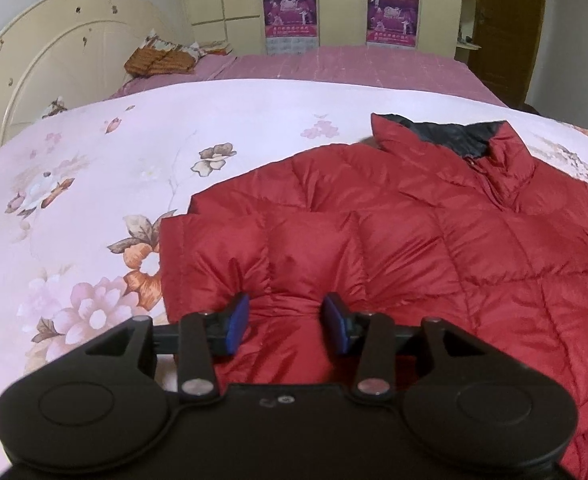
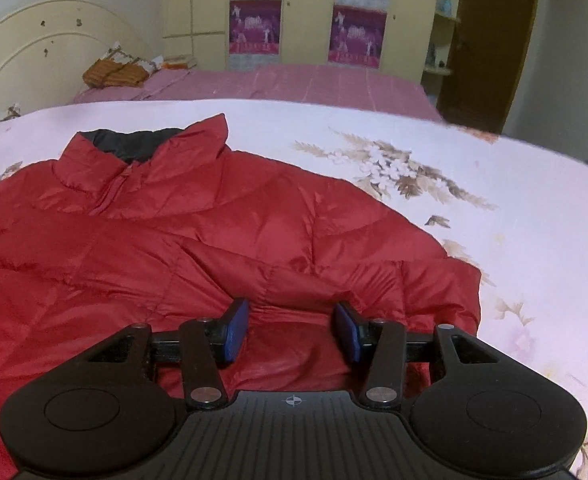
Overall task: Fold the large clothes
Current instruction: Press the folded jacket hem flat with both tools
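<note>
A red quilted puffer jacket (image 1: 434, 240) lies front up on the floral bedspread (image 1: 133, 140), its collar with black lining (image 1: 454, 132) at the far side. In the left wrist view its left sleeve is folded across the body. My left gripper (image 1: 286, 320) is down on that sleeve, its blue pads (image 1: 237, 322) pressing a puffed bulge of red fabric that puckers at both tips. In the right wrist view the jacket (image 2: 153, 240) fills the left and centre. My right gripper (image 2: 291, 330) stands open over the folded right sleeve, and the fabric between its pads lies flat.
Beyond the floral bedspread (image 2: 494, 160) lies a pink striped sheet (image 1: 354, 64), with an orange-brown bundle (image 1: 157, 60) beside the cream headboard (image 1: 53, 60). A cream wardrobe (image 1: 434, 8) and a brown door (image 2: 490, 40) stand behind the bed.
</note>
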`<action>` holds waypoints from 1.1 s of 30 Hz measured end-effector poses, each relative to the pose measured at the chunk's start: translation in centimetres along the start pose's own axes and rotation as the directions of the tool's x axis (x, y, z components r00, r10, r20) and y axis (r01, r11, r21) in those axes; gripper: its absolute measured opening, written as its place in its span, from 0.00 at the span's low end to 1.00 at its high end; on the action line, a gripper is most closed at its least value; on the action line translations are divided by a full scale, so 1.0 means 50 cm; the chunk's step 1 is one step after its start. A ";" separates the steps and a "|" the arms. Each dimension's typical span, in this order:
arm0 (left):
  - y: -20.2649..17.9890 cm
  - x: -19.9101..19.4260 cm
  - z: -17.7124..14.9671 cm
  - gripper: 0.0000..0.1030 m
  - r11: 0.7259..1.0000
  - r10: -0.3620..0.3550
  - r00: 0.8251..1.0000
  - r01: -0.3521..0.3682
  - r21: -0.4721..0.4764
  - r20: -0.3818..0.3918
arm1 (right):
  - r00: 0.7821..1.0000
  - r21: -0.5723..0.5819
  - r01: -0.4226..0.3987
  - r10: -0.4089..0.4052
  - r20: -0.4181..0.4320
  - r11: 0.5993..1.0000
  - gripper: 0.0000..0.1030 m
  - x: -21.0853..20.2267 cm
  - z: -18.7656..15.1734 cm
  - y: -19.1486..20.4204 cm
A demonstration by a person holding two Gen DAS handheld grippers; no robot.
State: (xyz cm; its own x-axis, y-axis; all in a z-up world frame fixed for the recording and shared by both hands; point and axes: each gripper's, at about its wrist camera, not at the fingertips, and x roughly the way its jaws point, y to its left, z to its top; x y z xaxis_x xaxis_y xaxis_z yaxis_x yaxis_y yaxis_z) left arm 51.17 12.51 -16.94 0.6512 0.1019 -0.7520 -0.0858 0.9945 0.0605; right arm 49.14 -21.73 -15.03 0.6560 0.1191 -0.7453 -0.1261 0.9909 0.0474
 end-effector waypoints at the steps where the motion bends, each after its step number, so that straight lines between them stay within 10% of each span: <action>1: 0.001 -0.006 0.002 0.42 1.000 0.004 1.000 -0.004 -0.002 0.000 | 1.000 0.017 -0.006 0.007 -0.005 1.000 0.45 -0.010 0.007 -0.004; 10: -0.015 -0.115 -0.037 0.41 0.999 -0.030 0.997 0.029 0.018 0.074 | 0.995 -0.052 -0.046 0.050 0.091 0.998 0.46 -0.142 -0.034 0.037; 24: -0.032 -0.078 -0.084 0.49 1.000 0.012 1.000 -0.012 0.011 -0.007 | 0.998 -0.021 -0.059 0.059 -0.028 0.998 0.45 -0.090 -0.097 0.000; 30: -0.040 -0.124 -0.089 0.68 0.996 0.085 0.996 -0.085 -0.006 0.003 | 0.994 -0.039 -0.107 0.107 -0.016 0.993 0.46 -0.135 -0.085 -0.010; 33: -0.044 -0.157 -0.102 0.70 0.996 0.087 0.996 -0.086 -0.021 0.011 | 0.990 -0.035 -0.138 0.139 0.021 0.990 0.77 -0.177 -0.094 -0.012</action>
State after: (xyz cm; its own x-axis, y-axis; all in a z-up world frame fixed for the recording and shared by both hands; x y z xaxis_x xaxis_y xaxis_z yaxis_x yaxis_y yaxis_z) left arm 42.40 9.37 -14.51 0.6497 0.1880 -0.7366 -0.1576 0.9812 0.1114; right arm 39.90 -23.65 -11.61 0.6477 0.2567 -0.7173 -0.2416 0.9621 0.1262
